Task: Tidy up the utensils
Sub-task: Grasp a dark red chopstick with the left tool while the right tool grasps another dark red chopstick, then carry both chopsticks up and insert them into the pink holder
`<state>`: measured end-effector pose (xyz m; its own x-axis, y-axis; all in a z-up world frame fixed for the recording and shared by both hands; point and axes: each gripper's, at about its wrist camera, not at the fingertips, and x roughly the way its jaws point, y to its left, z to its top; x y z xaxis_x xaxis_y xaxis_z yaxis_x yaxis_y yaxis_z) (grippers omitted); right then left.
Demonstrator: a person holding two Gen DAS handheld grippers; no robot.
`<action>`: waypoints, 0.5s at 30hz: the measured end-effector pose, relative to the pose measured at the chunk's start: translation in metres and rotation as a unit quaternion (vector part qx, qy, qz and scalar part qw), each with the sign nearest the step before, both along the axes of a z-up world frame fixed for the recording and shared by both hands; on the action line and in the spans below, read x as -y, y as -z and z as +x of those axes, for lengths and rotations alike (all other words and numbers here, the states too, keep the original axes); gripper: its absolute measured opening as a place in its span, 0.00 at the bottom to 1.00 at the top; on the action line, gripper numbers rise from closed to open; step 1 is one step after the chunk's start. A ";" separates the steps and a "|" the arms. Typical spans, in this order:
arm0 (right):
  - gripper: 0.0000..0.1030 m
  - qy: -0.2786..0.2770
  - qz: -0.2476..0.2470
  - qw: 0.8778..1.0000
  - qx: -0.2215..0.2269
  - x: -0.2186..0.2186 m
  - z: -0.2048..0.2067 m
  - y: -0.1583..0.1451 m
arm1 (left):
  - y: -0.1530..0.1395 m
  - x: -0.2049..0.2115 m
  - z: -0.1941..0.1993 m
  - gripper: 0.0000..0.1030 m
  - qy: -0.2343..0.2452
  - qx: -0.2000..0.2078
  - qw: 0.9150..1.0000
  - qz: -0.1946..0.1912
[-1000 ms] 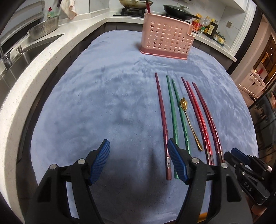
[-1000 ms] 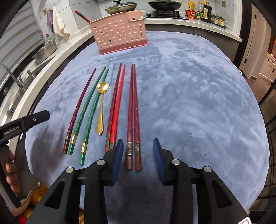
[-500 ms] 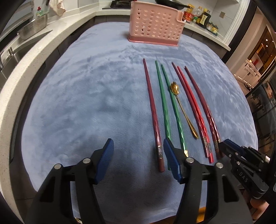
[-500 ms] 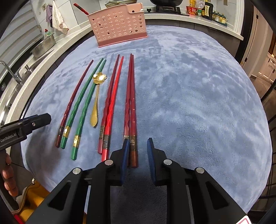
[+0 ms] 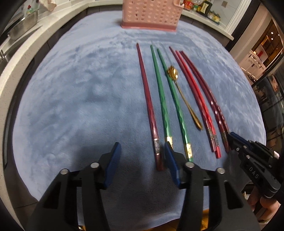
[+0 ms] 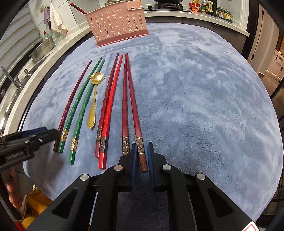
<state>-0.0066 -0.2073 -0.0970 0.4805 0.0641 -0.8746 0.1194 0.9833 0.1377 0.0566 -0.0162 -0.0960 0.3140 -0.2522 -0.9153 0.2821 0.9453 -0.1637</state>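
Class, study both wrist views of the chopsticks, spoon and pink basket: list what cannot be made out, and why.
- Pink basket, left wrist view: top cut off by the frame edge, so its contents are hidden.
- Green chopstick, left wrist view: near end hidden behind the left gripper.
- Band markings on the dark red chopstick, right wrist view: too small to read.

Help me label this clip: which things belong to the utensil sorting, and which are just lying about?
Job: chopsticks, gold spoon, pink holder.
Lying about: metal strainer, hanging cloth, sauce bottles.
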 end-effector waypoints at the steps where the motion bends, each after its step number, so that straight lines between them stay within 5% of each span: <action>1: 0.10 0.000 0.000 1.000 0.000 0.000 0.000 0.000 | 0.001 0.000 0.000 0.43 0.000 -0.001 1.000 0.002; 15: 0.09 -0.003 0.001 1.000 0.003 -0.001 -0.001 0.000 | 0.004 -0.009 0.001 0.08 -0.002 0.001 1.000 -0.013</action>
